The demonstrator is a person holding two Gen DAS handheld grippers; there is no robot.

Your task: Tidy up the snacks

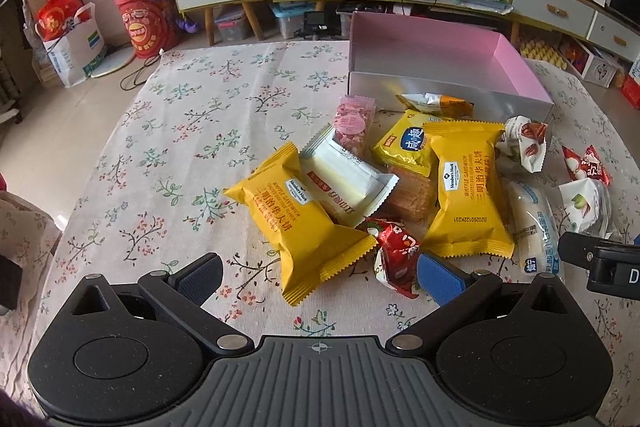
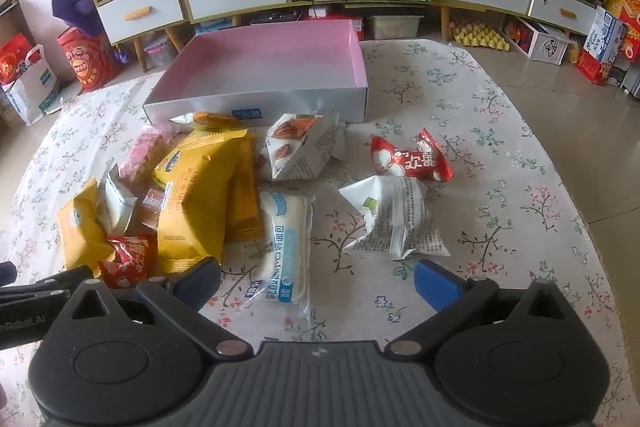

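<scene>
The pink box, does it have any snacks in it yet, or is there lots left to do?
Nothing looks done yet: the pink box shows no snacks inside. Nothing is in hand either; the left gripper and right gripper are both open. Left to do: the whole pile, like the yellow waffle packet, the long white bread packet and the red candy packet.

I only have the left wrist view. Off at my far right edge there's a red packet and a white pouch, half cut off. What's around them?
Observer: In the right wrist view, the red packet and white pouch lie apart from the main pile, on bare cloth.
Operator: Anything beyond them to the right?
Observer: No snacks; only tablecloth out to its edge.
Operator: Is the right gripper holding anything?
Observer: No, the right gripper is open, with a long white packet lying between its fingers.
</scene>
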